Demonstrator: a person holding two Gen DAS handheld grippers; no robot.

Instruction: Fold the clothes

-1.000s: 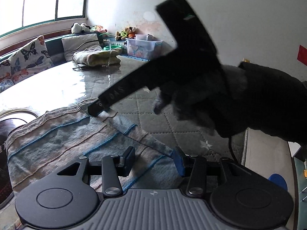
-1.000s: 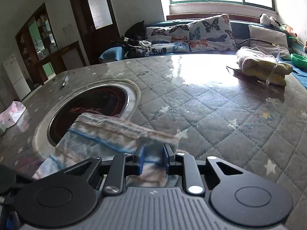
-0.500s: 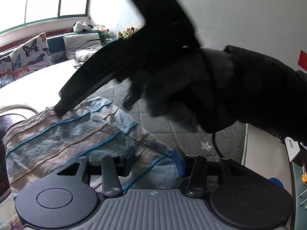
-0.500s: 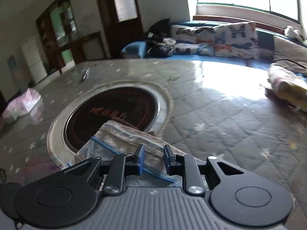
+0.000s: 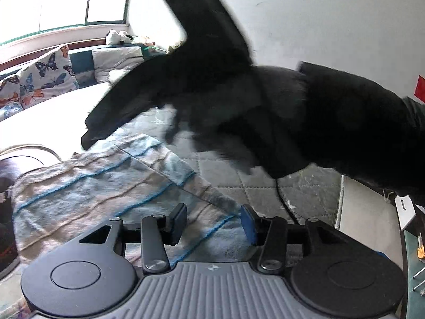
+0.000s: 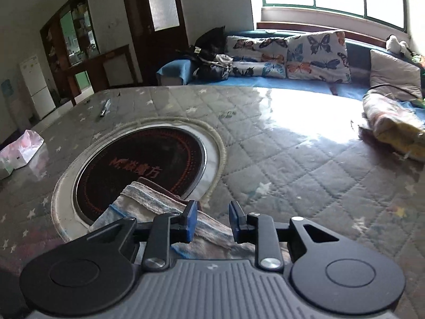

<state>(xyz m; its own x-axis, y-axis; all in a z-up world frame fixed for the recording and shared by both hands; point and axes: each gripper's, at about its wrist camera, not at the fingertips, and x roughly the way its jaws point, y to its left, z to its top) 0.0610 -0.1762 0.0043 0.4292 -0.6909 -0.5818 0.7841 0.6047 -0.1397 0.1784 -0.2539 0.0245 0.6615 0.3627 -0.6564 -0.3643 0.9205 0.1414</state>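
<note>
Striped cloth [image 5: 87, 191] was spread on the quilted table cover [image 6: 279, 159], one end lapping onto the round cooktop [image 6: 138, 164]. Its stripes were seen running leftward and away from the left gripper [image 5: 212, 219], whose fingers stood wide apart just over the near edge. The right gripper [image 6: 211, 222], likewise parted and empty, was held above the far folded corner

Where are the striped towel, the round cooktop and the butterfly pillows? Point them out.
striped towel [image 5: 87, 191]: left wrist view, middle of its flat striped face.
round cooktop [image 6: 138, 159]: right wrist view, dark glass by the red lettering.
butterfly pillows [image 6: 317, 55]: right wrist view, front of the right-hand pillow.
</note>
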